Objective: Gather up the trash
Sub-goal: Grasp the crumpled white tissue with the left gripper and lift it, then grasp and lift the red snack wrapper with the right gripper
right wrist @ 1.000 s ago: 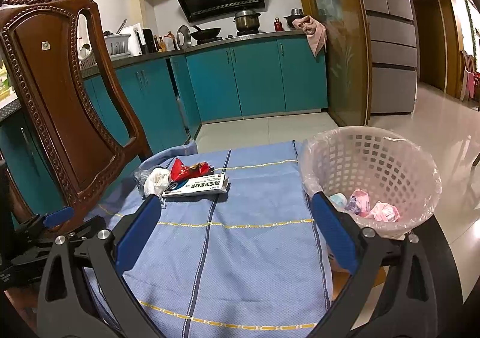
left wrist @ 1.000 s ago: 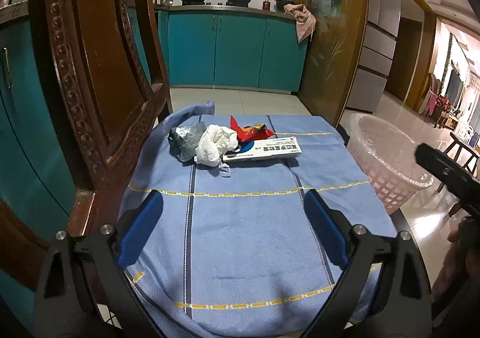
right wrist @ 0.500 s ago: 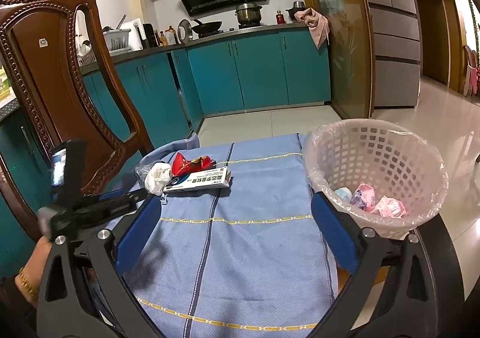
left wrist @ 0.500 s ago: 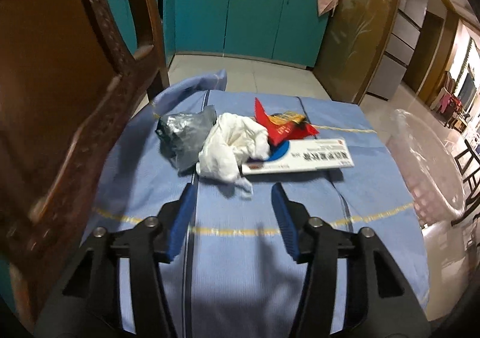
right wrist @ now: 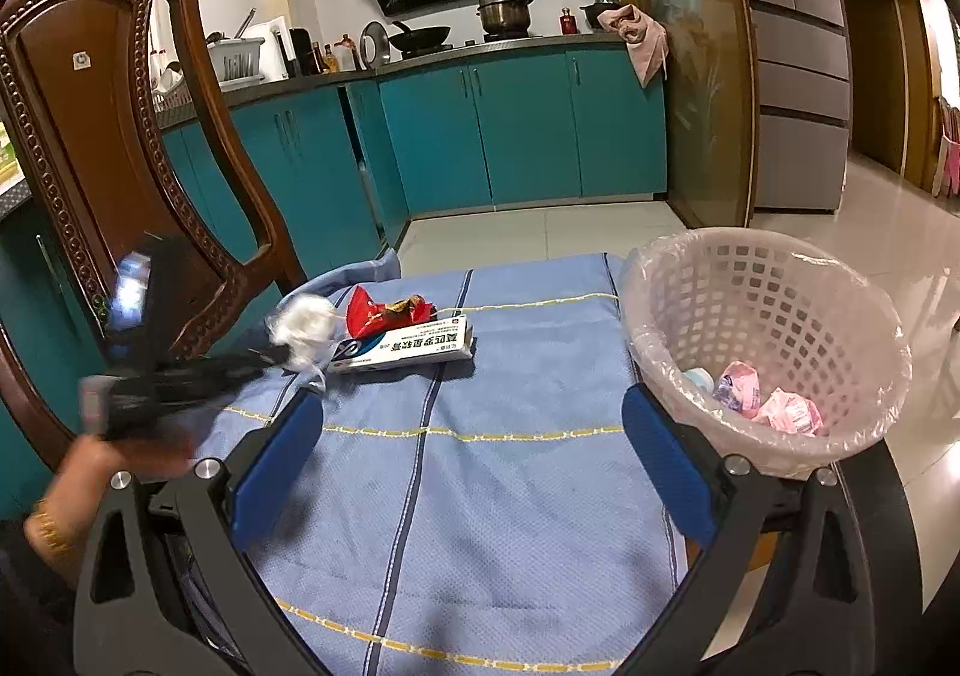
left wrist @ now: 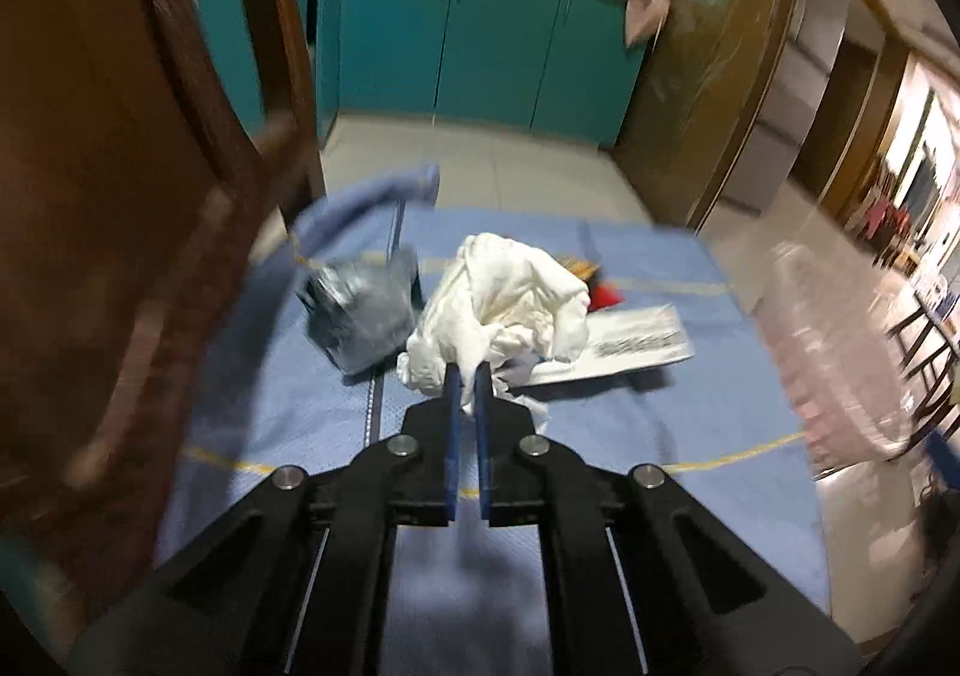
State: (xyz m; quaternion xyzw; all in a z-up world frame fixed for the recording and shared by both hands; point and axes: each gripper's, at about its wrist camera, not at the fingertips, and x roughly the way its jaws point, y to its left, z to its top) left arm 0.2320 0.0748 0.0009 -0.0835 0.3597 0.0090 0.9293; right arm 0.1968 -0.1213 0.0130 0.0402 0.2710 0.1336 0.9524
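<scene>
My left gripper (left wrist: 467, 376) is shut on the near edge of a crumpled white tissue (left wrist: 510, 298) on the blue cloth. Beside the tissue lie a grey crumpled bag (left wrist: 360, 316), a white medicine box (left wrist: 630, 346) and a red wrapper (left wrist: 606, 295). In the right wrist view the left gripper (right wrist: 270, 355) touches the tissue (right wrist: 303, 325), next to the box (right wrist: 402, 352) and the red wrapper (right wrist: 384, 310). My right gripper (right wrist: 471, 454) is open and empty above the cloth, left of the pink lined basket (right wrist: 762, 340).
The basket holds pink and blue wrappers (right wrist: 756, 400). A carved wooden chair (right wrist: 114, 148) stands at the table's left edge. The blue cloth (right wrist: 480, 496) covers the table. Teal kitchen cabinets (right wrist: 510, 130) stand beyond the far edge.
My left gripper has moved forward to the trash pile and closed on the white tissue. My right gripper has stayed open and nearly still.
</scene>
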